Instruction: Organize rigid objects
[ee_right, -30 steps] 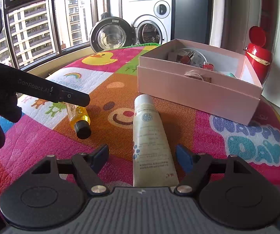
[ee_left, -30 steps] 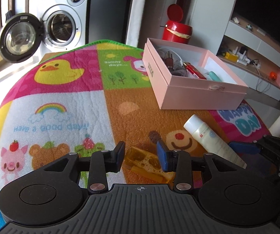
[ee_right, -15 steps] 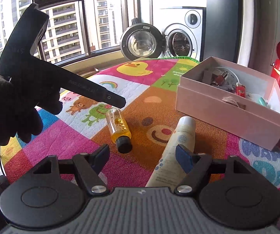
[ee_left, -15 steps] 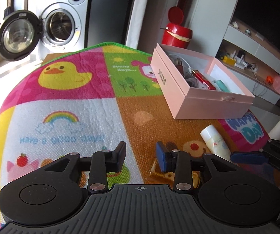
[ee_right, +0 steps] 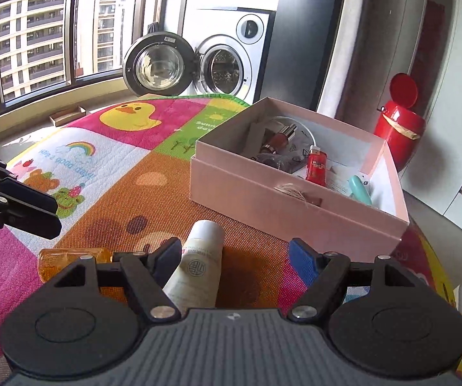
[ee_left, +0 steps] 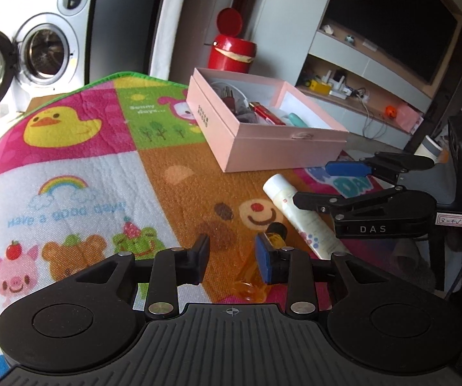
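An amber bottle (ee_left: 250, 278) with a black cap lies on the play mat (ee_left: 79, 167), partly behind the right finger of my left gripper (ee_left: 232, 251). The jaws are closing, and only mat shows between the pads. Beside the bottle lies a white tube (ee_left: 298, 215). My right gripper (ee_right: 234, 254) is open over the tube (ee_right: 202, 267), which rests close to its left finger. In the left wrist view the right gripper (ee_left: 322, 183) hovers over the tube. The amber bottle (ee_right: 70, 257) lies left of it. An open pink box (ee_right: 279, 206) holds small items.
The pink box (ee_left: 279, 151) holds a red lighter (ee_right: 316, 167), a teal item and a small bottle. A red bin (ee_right: 398, 132) stands behind it. A washing machine (ee_right: 221, 64) with its door open is at the far end. A finger of the left gripper (ee_right: 31, 215) enters at left.
The left jaws have narrowed, and the amber bottle has slid from between them to behind the right finger. Both cameras have drawn back and up. The tube now sits near the right gripper's left finger.
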A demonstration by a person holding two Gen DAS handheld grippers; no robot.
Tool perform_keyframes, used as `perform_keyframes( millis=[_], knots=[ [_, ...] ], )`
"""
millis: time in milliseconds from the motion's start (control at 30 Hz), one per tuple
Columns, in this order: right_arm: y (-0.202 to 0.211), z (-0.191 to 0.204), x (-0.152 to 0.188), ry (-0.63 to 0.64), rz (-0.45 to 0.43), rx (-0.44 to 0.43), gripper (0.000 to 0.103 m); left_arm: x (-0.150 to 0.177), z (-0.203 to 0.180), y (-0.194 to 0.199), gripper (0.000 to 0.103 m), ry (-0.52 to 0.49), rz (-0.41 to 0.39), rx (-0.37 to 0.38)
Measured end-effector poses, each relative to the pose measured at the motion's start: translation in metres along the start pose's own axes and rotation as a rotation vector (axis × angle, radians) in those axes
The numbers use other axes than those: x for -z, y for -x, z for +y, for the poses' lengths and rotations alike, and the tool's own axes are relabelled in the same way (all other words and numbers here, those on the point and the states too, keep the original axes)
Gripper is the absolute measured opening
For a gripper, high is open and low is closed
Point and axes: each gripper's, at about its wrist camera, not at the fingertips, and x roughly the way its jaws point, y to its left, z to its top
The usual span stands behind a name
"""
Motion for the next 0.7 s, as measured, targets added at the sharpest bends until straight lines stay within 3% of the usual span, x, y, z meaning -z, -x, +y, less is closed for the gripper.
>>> perform_keyframes(
  millis=[67,167,233,400,567,700],
  knots=[
    [0.005,-0.008,0.008,-0.042,0.017,-0.005,0.075,0.000,-0.017,-0.004,0.034,-0.071,0.003,-0.006],
    [0.012,-0.016,0.023,-0.084,0.028,-0.007,0.075,0.004,-0.049,-0.024,0.034,-0.236,0.041,-0.089],
    [0.015,-0.019,0.028,-0.096,0.032,0.007,0.075,0.007,-0.059,-0.036,0.036,-0.279,0.070,-0.117],
    [0.011,-0.026,0.038,-0.128,0.065,0.027,0.075,0.011,-0.051,-0.051,0.037,-0.229,0.111,-0.155],
    [0.014,-0.014,0.026,-0.109,0.027,-0.049,0.075,0.011,-0.037,-0.049,0.037,-0.118,0.094,-0.118],
    [-0.002,-0.007,0.007,-0.171,0.053,-0.138,0.064,0.016,-0.039,-0.047,0.037,-0.092,0.061,-0.128]
  ],
)
